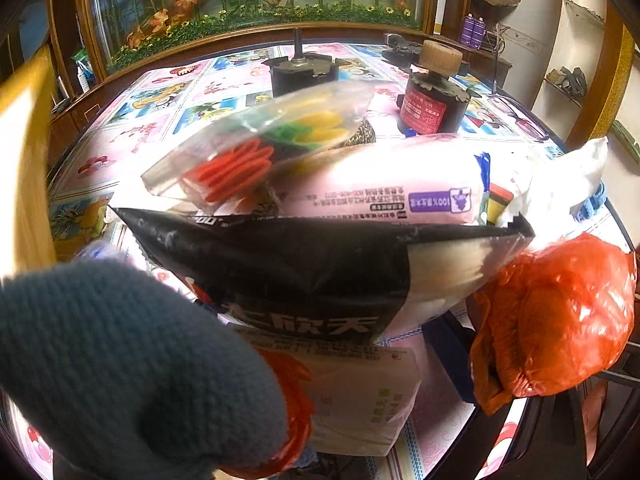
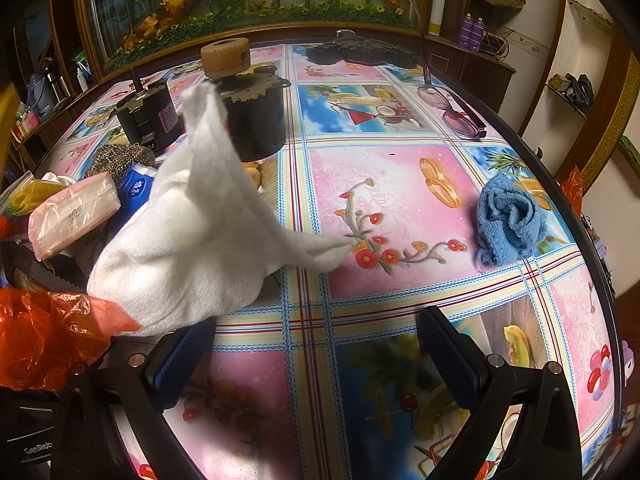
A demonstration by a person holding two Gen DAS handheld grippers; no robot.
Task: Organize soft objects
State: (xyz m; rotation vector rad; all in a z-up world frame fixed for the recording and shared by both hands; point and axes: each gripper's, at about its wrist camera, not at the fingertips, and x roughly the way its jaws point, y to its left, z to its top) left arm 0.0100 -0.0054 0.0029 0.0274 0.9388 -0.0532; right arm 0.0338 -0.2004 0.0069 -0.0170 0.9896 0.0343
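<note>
In the left wrist view a dark grey knitted cloth [image 1: 132,364] covers the lower left and hides my left gripper's fingers. Behind it lies a pile: a black-and-white packet [image 1: 320,272], a pink tissue pack [image 1: 384,180], a clear bag of coloured pieces [image 1: 260,144], a cream tissue pack [image 1: 360,392] and an orange plastic bag [image 1: 556,320]. In the right wrist view my right gripper [image 2: 316,340] is open and empty above the table. A white cloth [image 2: 200,216] lies crumpled just ahead of its left finger [image 2: 180,364]. A blue towel [image 2: 508,220] lies at the right.
The table carries a colourful patterned cover [image 2: 380,184]. Two black cylindrical motors [image 2: 256,116] [image 2: 148,114] stand at the back, one with a wooden spool. Glasses [image 2: 452,108] and a black tool [image 2: 360,54] lie far right. The table edge [image 2: 592,256] curves along the right.
</note>
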